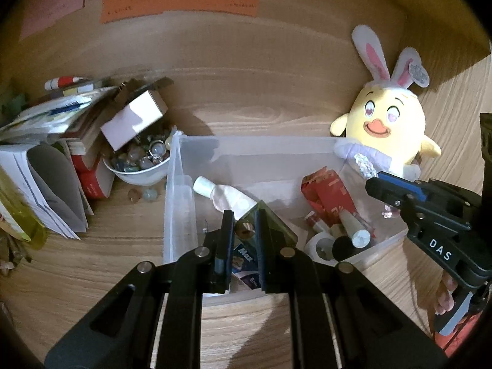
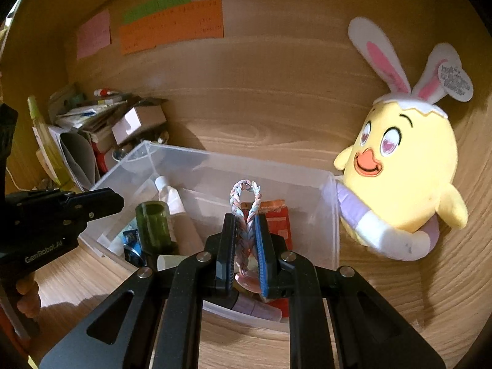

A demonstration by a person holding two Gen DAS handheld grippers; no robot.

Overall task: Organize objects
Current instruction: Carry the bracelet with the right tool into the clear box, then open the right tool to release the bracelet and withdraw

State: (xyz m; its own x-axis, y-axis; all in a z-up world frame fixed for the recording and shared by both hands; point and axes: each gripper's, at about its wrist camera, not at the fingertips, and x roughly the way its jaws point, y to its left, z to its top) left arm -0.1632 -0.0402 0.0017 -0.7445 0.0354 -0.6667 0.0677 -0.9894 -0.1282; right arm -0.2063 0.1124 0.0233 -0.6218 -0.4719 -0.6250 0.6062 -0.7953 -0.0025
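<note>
My L gripper is over the near part of the clear plastic bin on the wood desk, jaws closed tight; a small brown ring-shaped bit shows between the fingers, but can't tell if I'm actually pinching it or if it just lies in the bin behind them. My R gripper is clamped on a pastel braided loop, its top arch sticking up past the fingertips, w/ a pink bit at the bottom end, all hanging above the bin's near-right part. Inside the bin: a white tube lying toward the back-left, a green glass bottle just beside it w/ open mouth up in the R view, a red packet on the right side, a roll of tape and a black cylinder w/ pale cap near the front-right corner, plus a blue "Max" packet right under my L fingers. Yellow chick plush w/ bunny ears leans against the back panel just beside the bin's right rim, its purple-white wrap touching the corner. Left of the bin: white bowl of glass marbles w/ a small cardboard box tipped on it, a couple of loose marbles on the desk, then a messy stack of books & papers. Orange, green and pink notes are stuck on the back panel.
</note>
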